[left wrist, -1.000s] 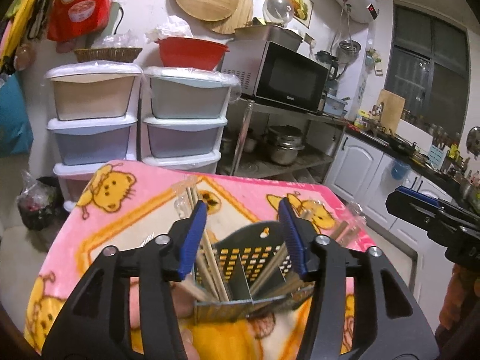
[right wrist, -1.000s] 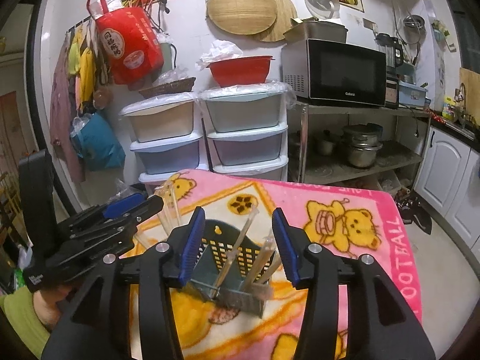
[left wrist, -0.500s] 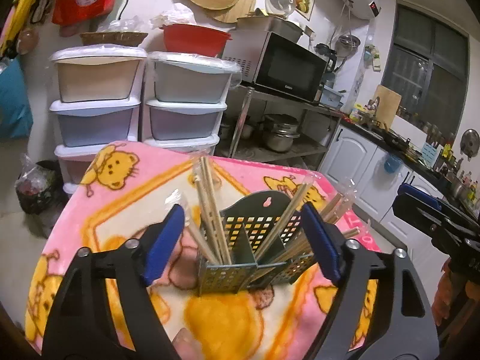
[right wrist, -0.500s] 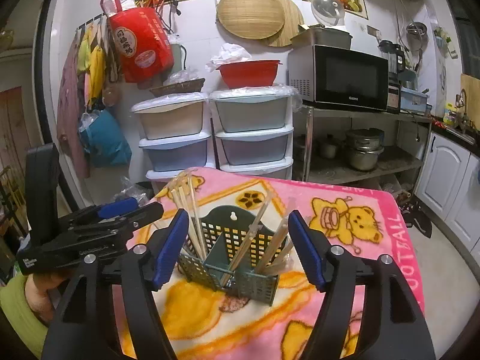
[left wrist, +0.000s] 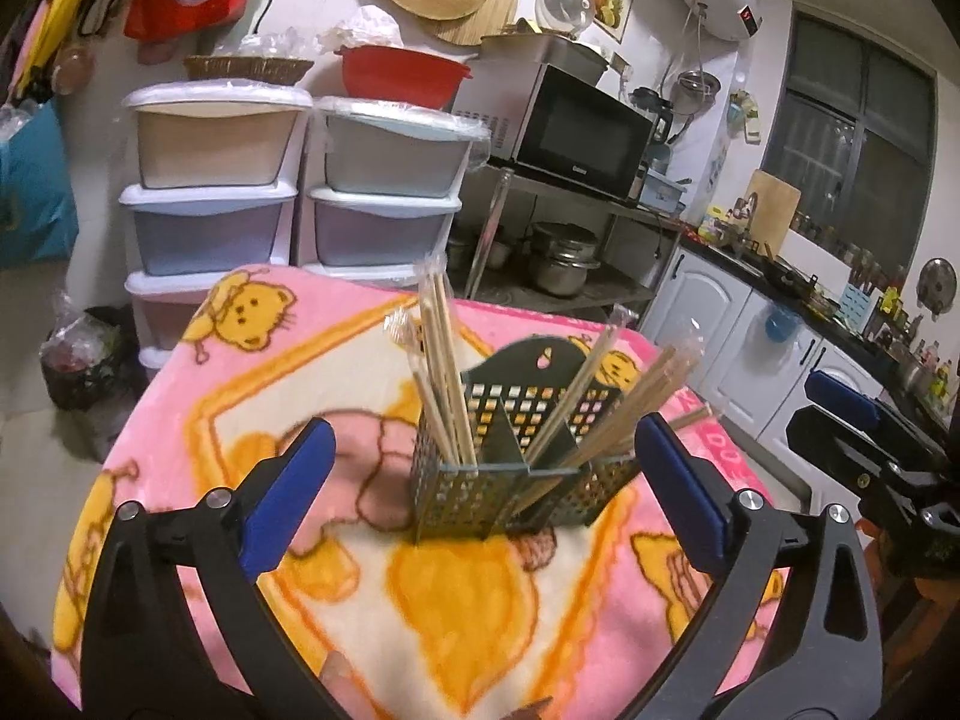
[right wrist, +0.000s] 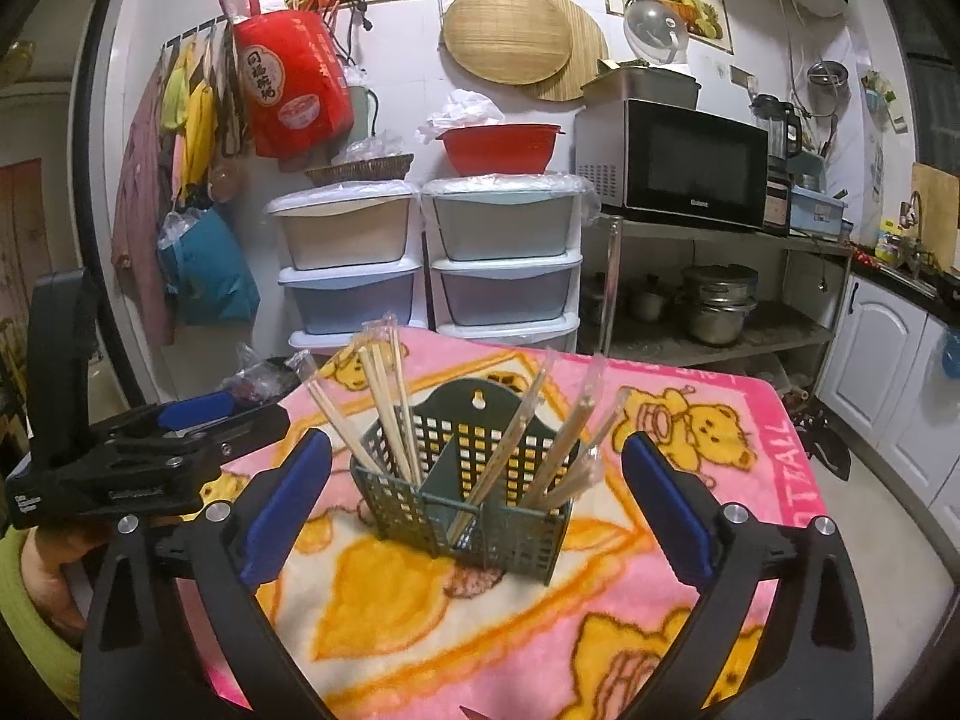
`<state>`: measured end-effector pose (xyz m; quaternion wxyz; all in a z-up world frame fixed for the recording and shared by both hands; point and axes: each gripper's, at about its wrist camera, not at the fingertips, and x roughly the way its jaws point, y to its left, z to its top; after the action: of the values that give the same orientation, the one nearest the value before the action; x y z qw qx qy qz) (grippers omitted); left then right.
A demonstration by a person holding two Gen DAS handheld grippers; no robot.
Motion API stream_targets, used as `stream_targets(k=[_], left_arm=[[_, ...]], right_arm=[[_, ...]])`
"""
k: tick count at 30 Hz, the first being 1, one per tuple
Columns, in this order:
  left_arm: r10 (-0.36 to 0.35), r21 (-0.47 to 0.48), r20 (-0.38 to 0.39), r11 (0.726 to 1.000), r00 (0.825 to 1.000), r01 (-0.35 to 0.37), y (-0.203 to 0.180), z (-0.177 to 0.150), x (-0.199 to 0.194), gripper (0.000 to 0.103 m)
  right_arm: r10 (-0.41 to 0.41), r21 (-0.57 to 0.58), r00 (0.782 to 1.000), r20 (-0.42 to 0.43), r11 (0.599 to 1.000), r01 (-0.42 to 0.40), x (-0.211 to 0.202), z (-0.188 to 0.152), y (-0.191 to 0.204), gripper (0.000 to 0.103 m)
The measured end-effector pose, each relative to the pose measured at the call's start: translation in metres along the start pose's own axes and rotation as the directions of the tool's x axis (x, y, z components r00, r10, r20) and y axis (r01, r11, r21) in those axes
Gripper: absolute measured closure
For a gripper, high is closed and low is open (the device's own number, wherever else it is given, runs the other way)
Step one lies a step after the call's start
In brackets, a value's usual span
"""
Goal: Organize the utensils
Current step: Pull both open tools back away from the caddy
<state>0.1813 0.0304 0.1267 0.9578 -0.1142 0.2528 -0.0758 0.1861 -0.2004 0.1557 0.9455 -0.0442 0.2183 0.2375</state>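
The chopsticks (right wrist: 390, 408) all stand sorted in the green holder (right wrist: 474, 510) on the blanket-covered counter (right wrist: 690, 618); left tool (left wrist: 480, 498) and right tool (right wrist: 474, 504) are opening, gripping nothing, so little seems left

The green utensil basket (right wrist: 480, 504) stands alone mid-bench on the pink blanket (right wrist: 690, 588), bare blanket all round it. Wrapped chopsticks (right wrist: 384, 408) fan up and outward, crowding the way in from above. Stacked drawers (right wrist: 432, 264) wall the far edge.
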Motion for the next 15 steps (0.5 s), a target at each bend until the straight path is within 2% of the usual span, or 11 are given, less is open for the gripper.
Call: stream_targets(k=[15], left_arm=[[0.015, 0.007, -0.031, 1.0, 0.999, -0.015, 0.001, -0.033, -0.012, 0.011]], right_arm=[[-0.002, 0.045, 1.0, -0.017, 0.999, 0.002, -0.01, -0.038, -0.001, 0.007]])
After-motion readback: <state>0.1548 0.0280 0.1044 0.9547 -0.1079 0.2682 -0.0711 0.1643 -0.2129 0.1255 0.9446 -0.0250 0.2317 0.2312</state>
